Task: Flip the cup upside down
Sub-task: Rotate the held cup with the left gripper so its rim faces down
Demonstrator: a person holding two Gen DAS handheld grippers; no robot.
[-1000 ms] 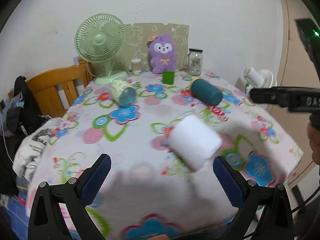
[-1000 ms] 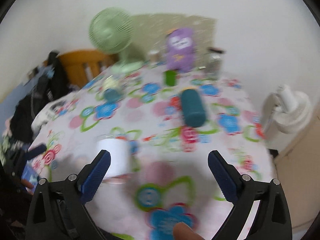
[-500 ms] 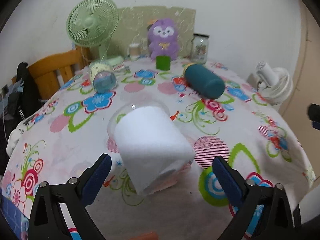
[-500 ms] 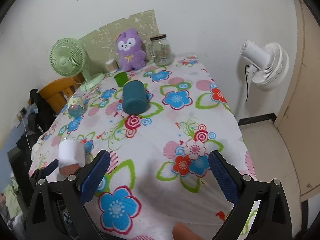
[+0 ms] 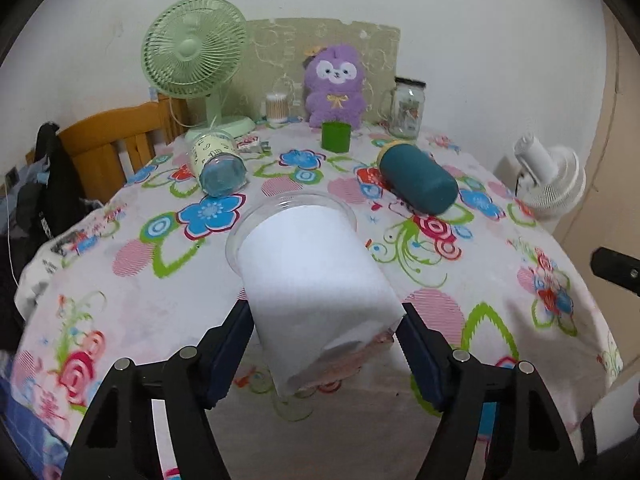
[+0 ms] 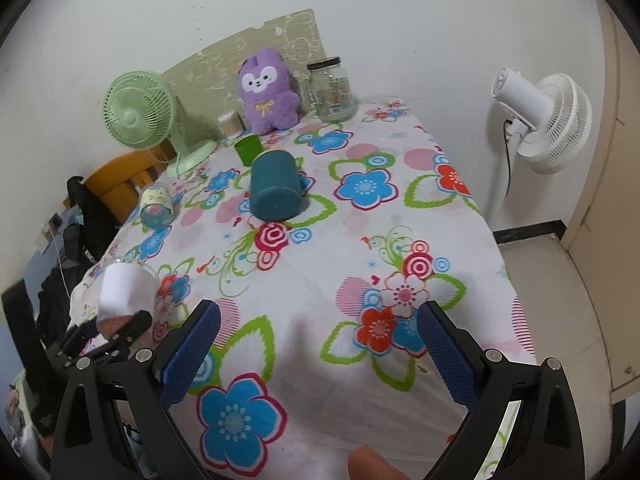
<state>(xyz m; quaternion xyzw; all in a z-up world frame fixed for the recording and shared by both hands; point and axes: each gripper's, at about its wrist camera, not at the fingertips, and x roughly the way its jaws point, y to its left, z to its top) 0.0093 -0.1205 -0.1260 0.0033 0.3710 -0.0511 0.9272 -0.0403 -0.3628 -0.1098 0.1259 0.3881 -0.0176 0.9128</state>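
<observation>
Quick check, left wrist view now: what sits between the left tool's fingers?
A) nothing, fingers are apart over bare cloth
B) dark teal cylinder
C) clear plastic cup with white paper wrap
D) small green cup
C: the clear plastic cup with white paper wrap lies on its side, both blue pads of the left tool pressed on its lower end; the dark teal cylinder lies farther back.

white wall far | wooden chair left of floral tablecloth | white standing fan right | beige floor
</observation>
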